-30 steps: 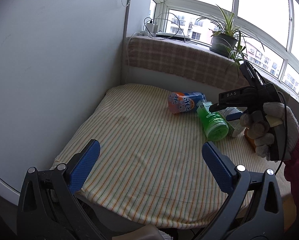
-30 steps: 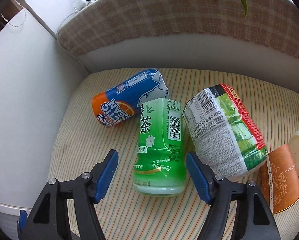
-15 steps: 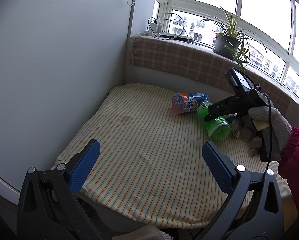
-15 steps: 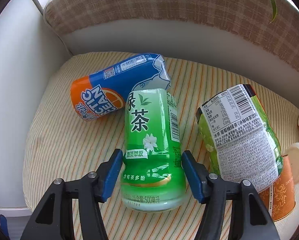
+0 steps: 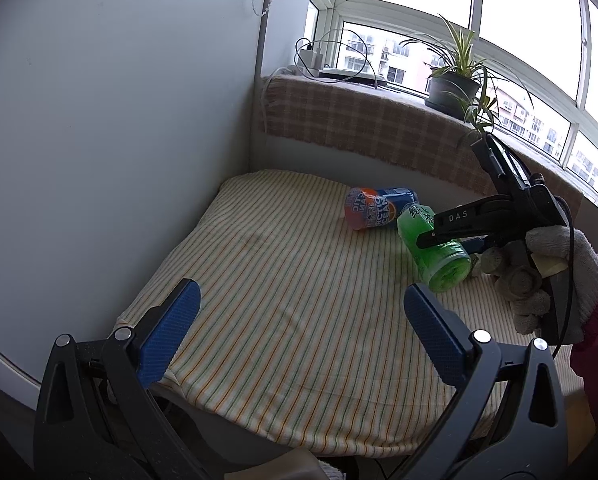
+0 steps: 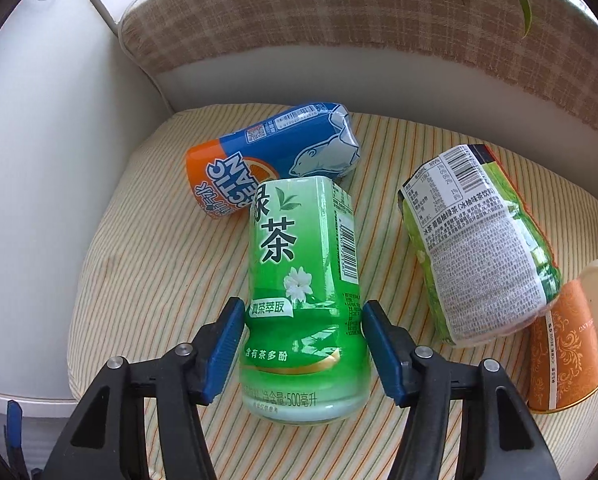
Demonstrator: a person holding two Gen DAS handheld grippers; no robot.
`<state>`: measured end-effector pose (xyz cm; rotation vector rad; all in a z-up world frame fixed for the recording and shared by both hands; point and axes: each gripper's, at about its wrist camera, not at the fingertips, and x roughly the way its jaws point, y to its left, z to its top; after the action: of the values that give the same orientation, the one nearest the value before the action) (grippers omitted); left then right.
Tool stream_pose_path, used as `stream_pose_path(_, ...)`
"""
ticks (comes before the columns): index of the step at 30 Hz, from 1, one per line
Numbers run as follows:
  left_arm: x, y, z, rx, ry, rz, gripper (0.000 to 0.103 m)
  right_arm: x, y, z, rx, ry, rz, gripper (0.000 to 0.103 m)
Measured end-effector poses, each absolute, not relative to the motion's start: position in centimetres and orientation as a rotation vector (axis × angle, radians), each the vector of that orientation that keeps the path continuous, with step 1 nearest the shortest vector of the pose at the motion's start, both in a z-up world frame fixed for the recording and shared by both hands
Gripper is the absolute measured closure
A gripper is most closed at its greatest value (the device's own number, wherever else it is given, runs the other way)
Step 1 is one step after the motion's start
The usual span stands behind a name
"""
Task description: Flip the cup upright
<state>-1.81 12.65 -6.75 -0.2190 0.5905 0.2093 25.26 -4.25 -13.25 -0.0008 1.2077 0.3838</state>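
Both blue pads of the left gripper (image 5: pixel 299 328) stand wide apart at the bottom of the left wrist view, with nothing between them, above the near edge of the striped cloth (image 5: pixel 283 280). Right of centre in that frame the right gripper (image 5: pixel 439 236), held in a gloved hand (image 5: pixel 555 272), reaches over the green tea cup (image 5: pixel 437 250), which lies on its side with one end touching the orange-and-blue cup (image 5: pixel 375 208). A potted plant (image 5: pixel 455 84) sits on the sill at upper right. From the right wrist view, the right gripper (image 6: pixel 303 348) has its pads pressed on either side of the green tea cup's (image 6: pixel 303 280) lower body at frame centre, clamping it while it lies flat on the cloth. The orange-and-blue cup (image 6: pixel 275 156) lies touching its far end. To the right lie a labelled green cup (image 6: pixel 479 248) and, at the right edge, an orange paper cup (image 6: pixel 563 356).
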Motion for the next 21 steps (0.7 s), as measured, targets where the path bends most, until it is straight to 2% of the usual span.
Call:
stream_pose_path(12,-1.2,10.2,-6.5,-0.188,0.595,0.154,0.000,17.8,-11.6,-11.4,0.219,1.148,0.411,0.040)
stream_pose_path(21,0.4,6.6,-6.9,-0.172,0.629,0.054,0.000,13.9,-17.0,-14.5,0.447,1.162,0.326,0.040)
